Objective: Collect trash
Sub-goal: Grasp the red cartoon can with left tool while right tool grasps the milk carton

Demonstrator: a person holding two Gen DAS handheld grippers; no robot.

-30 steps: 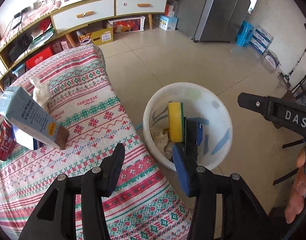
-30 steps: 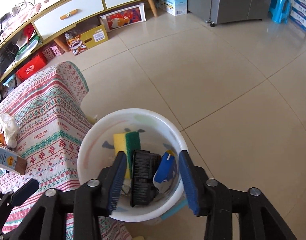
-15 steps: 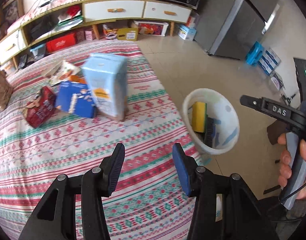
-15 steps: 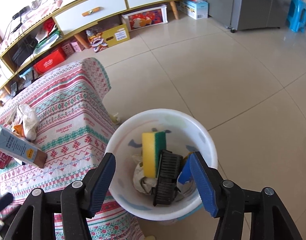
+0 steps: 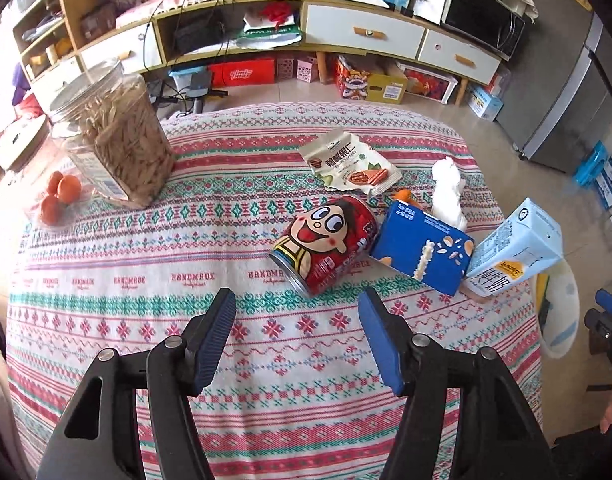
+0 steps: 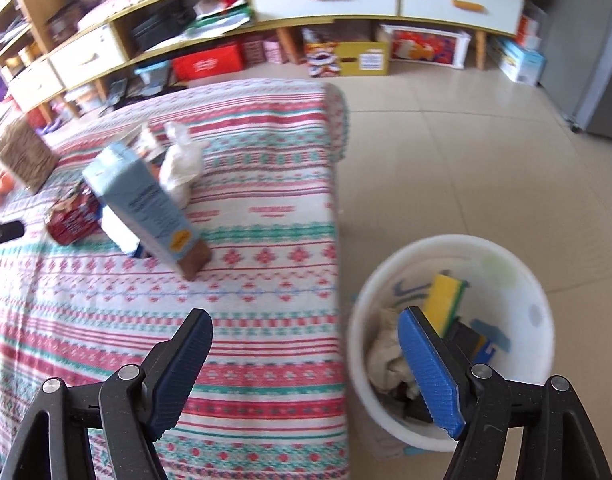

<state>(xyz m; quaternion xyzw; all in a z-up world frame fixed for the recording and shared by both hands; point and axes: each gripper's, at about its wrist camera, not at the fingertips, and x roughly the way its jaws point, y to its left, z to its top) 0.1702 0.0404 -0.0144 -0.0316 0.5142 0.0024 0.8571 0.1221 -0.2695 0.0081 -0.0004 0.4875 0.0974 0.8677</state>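
On the patterned tablecloth [image 5: 145, 280] lie a red cartoon can [image 5: 326, 244], a dark blue carton [image 5: 422, 252], a snack packet [image 5: 350, 164] and a crumpled white tissue [image 5: 448, 188]. A light blue milk carton [image 5: 514, 248] leans near the table's right edge. My left gripper [image 5: 295, 300] hovers just short of the can, jaws opening, nothing between them. My right gripper [image 6: 306, 318] hangs over the table edge beside the white bin [image 6: 454, 246], jaws opening and empty. The bin holds a yellow-green sponge [image 6: 444, 296], a black brush [image 6: 462, 332] and crumpled paper [image 6: 386, 356].
A clear jar of seeds [image 5: 113, 144] and a few oranges [image 5: 57, 196] stand at the table's far left. Low cabinets [image 5: 366, 32] with boxes underneath line the back wall, with a grey fridge [image 5: 566, 100] to the right. Tiled floor [image 6: 466, 152] surrounds the bin.
The left gripper swung away from the bin to face the trash on the table. The right gripper shifted from above the bin toward the table edge. Both pairs of jaws widened.
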